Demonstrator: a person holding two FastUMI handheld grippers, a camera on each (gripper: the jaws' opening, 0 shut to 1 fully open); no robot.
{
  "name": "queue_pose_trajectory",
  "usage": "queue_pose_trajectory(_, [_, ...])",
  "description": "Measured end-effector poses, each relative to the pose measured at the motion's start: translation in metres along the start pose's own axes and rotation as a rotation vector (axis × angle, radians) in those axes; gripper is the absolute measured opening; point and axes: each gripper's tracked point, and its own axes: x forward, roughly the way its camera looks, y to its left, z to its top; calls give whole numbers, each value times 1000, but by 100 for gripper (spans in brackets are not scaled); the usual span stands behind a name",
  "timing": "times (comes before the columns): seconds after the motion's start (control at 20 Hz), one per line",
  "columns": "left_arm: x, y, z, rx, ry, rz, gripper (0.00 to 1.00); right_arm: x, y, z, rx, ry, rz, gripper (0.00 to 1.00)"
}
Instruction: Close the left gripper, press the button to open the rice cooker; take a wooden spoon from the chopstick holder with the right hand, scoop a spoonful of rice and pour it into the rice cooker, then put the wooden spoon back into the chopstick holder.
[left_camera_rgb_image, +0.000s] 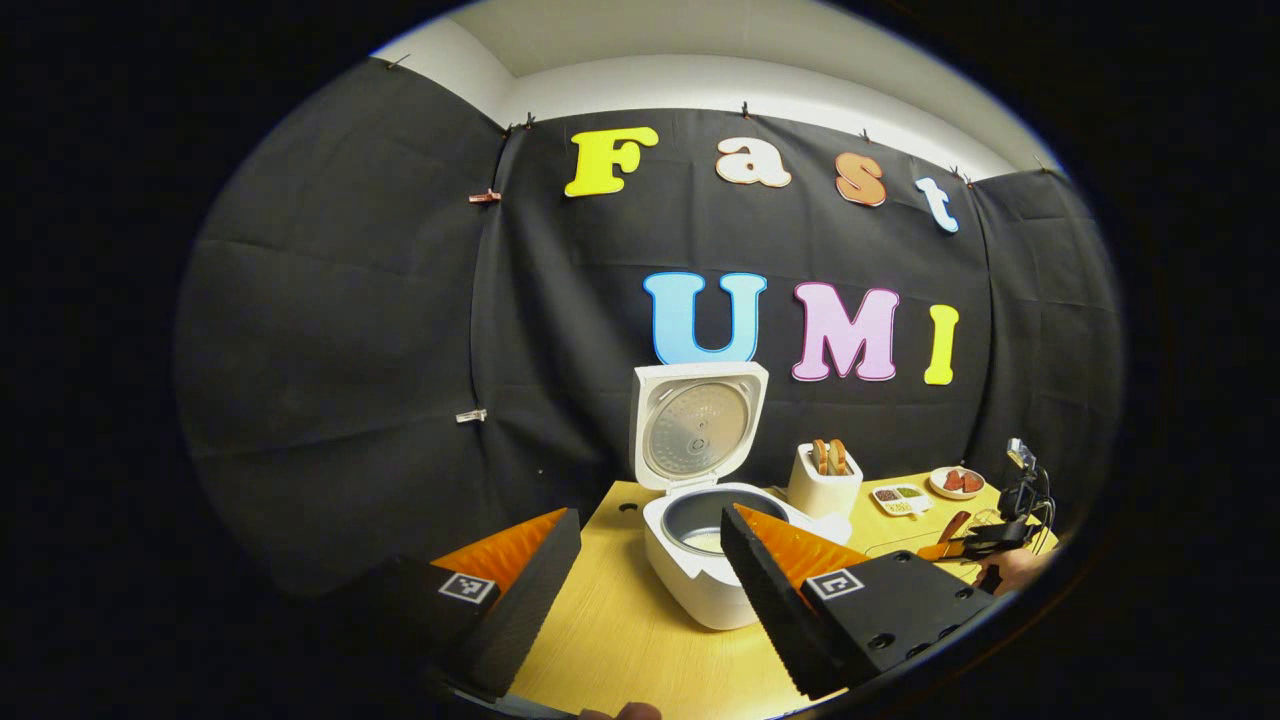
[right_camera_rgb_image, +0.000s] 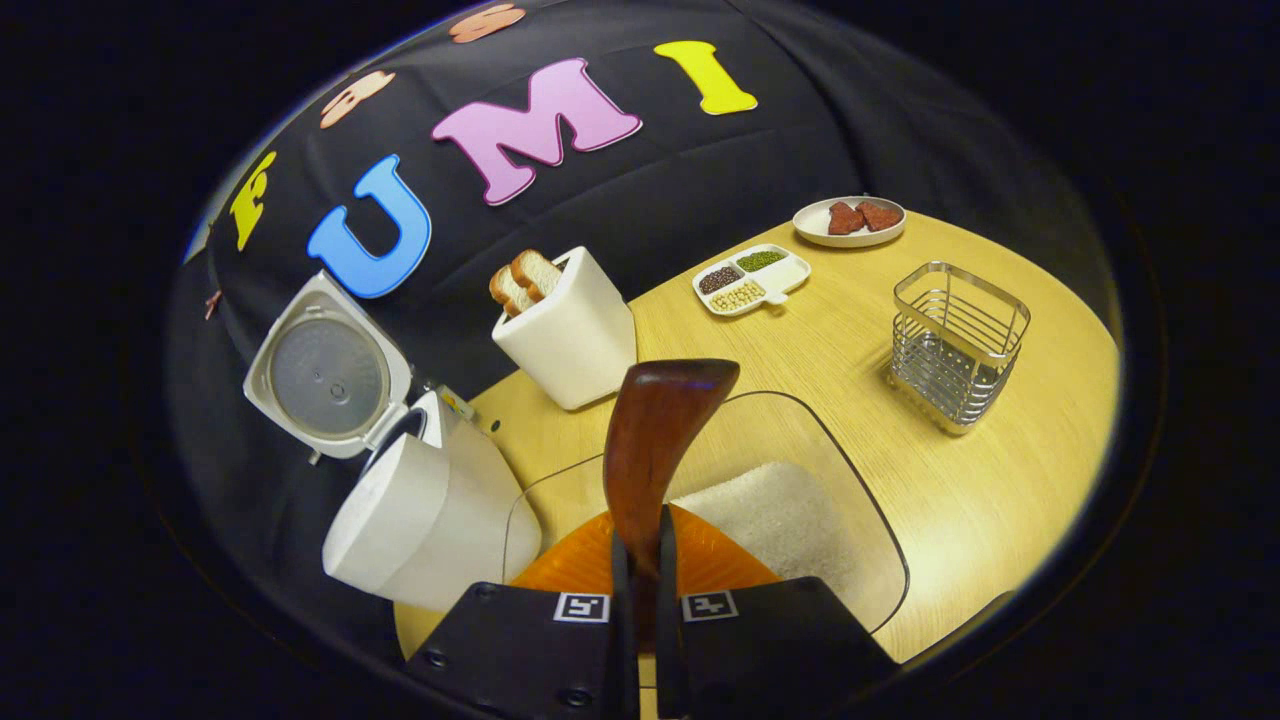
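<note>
The white rice cooker (left_camera_rgb_image: 700, 585) stands open with its lid (left_camera_rgb_image: 700, 425) raised, just beyond my open left gripper (left_camera_rgb_image: 650, 515), which holds nothing. A little rice lies in its pot. My right gripper (right_camera_rgb_image: 642, 545) is shut on the handle of the dark wooden spoon (right_camera_rgb_image: 655, 430). The spoon's head points up and forward over a clear container (right_camera_rgb_image: 850, 500) that holds white rice (right_camera_rgb_image: 780, 515). Whether the spoon carries rice cannot be told. The rice cooker (right_camera_rgb_image: 400, 510) sits to the left of that container. The wire chopstick holder (right_camera_rgb_image: 955, 345) stands empty at the right.
A white toaster with bread slices (right_camera_rgb_image: 565, 330) stands behind the rice container. A divided dish of beans (right_camera_rgb_image: 750, 280) and a plate with red pieces (right_camera_rgb_image: 850, 220) lie at the back of the wooden table (right_camera_rgb_image: 1000, 500). The right gripper (left_camera_rgb_image: 1000, 535) with the spoon shows far right.
</note>
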Motion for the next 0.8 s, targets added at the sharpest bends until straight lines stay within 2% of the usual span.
queue_pose_trajectory(0.25, [0, -8, 13, 4, -3, -2, 97, -9, 8, 23, 158, -44, 116, 12])
queue_pose_trajectory(0.55, [-2, -5, 13, -2, -8, 4, 97, -19, 3, 41, 321, -51, 170, 12])
queue_pose_trajectory(0.8, [0, -8, 12, -10, -5, -2, 97, -35, 14, 72, 438, -89, 226, 11])
